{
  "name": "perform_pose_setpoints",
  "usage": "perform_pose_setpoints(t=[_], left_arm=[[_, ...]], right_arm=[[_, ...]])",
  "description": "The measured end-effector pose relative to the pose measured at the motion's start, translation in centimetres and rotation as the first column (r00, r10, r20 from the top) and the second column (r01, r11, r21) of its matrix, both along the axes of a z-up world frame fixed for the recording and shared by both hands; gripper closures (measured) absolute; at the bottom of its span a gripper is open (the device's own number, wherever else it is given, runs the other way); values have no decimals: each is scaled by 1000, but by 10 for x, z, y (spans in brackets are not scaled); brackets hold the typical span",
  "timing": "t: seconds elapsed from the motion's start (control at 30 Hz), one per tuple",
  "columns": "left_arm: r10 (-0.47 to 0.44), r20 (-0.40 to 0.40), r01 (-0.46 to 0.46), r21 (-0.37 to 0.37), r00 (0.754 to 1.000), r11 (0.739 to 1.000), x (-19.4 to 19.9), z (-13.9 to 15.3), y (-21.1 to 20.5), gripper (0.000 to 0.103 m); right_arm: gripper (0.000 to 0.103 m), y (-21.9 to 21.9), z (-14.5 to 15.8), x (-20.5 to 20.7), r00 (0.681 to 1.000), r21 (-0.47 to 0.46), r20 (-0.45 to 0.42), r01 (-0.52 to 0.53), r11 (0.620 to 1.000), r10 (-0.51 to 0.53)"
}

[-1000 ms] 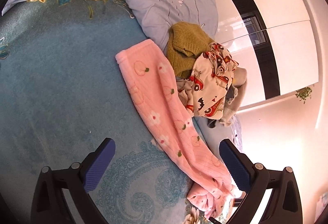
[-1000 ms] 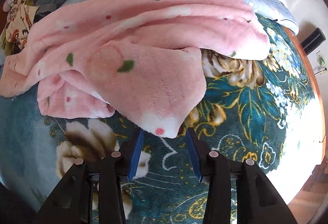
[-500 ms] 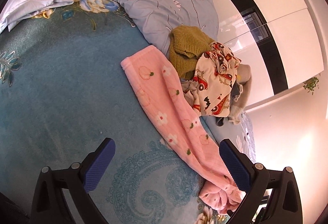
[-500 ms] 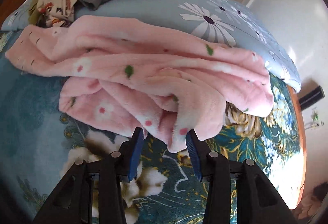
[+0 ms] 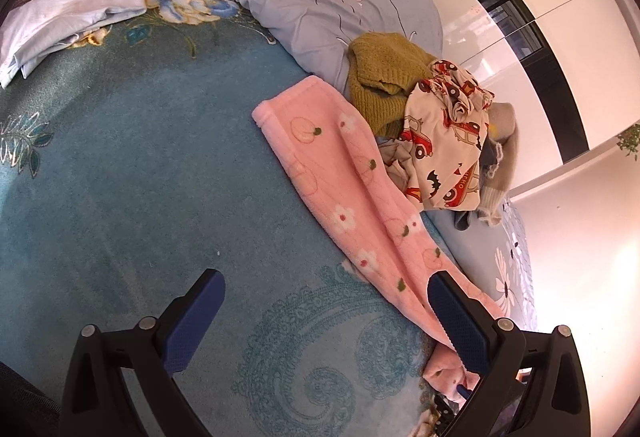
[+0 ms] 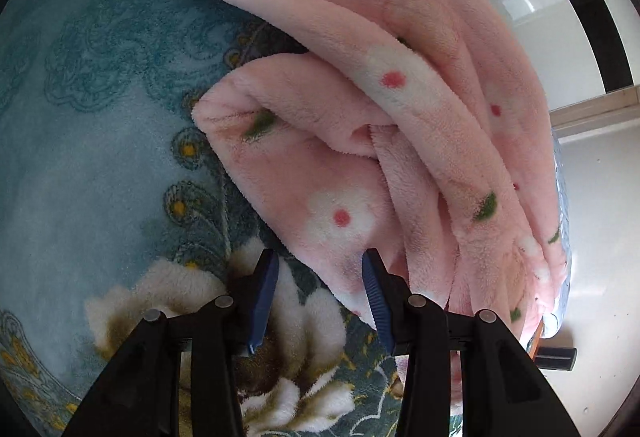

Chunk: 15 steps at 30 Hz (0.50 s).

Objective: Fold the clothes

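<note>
We see the left gripper spread wide, empty, over the teal bedspread. Pink fleece pants run ahead-right of it, brushing its right finger; clothes pile just beyond. The right gripper is partly apart, pants' edge between its tips, not pinched.
</note>
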<state>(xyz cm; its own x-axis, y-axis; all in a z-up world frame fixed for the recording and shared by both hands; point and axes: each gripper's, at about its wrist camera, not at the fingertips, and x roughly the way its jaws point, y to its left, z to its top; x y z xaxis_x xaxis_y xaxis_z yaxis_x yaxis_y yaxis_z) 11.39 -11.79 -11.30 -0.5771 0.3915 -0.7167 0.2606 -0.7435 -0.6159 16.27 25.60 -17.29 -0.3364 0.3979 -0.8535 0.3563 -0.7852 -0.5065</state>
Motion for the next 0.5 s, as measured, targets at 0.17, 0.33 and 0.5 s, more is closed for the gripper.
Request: perform_pose_setpoints(t=[0.17, 0.33, 0.5], left_arm=[[-15, 27, 15, 9, 1000, 1000, -2, -4, 3, 0], [-9, -8, 9, 44, 1000, 999, 1, -1, -1, 0], [-10, -21, 11, 62, 1000, 998, 2, 1, -2, 0]], right_arm=[[87, 2, -5, -9, 1000, 78, 2, 18, 997, -18], [96, -7, 8, -13, 997, -20, 39, 72, 997, -71], [99, -32, 35, -9, 997, -152, 60, 54, 987, -45]])
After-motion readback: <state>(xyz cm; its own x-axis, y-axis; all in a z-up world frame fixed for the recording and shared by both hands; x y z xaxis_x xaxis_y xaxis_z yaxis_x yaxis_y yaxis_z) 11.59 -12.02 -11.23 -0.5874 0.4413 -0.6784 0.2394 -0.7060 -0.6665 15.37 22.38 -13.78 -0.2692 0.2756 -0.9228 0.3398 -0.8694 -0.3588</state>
